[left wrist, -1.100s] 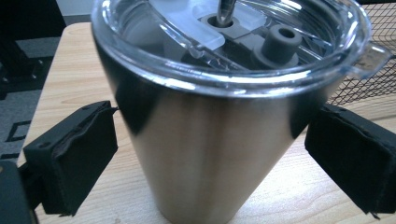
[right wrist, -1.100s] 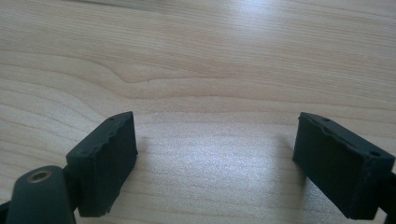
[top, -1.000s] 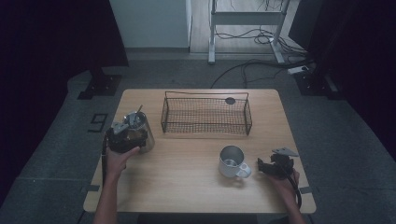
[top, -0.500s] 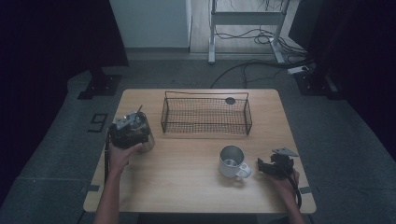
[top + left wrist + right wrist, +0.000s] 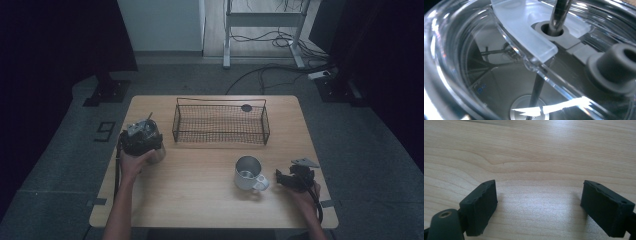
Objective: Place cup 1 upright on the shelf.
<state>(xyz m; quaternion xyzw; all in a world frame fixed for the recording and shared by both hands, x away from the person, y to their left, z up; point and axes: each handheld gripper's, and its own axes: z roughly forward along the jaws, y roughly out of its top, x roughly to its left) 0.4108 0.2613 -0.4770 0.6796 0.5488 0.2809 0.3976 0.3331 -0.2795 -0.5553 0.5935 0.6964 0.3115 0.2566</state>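
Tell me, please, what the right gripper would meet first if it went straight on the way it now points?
Most likely the white mug: in the high view the right gripper points left at its handle. Its own view shows open jaws over bare table, so height is uncertain.

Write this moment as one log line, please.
left gripper: at lidded tumbler | right gripper: open, empty | mug: upright | basket: empty

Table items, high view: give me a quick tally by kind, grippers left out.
Metal tumbler with clear lid and straw: 1
White mug: 1
Wire basket: 1
Small dark disc on the table behind the basket: 1
Total: 4
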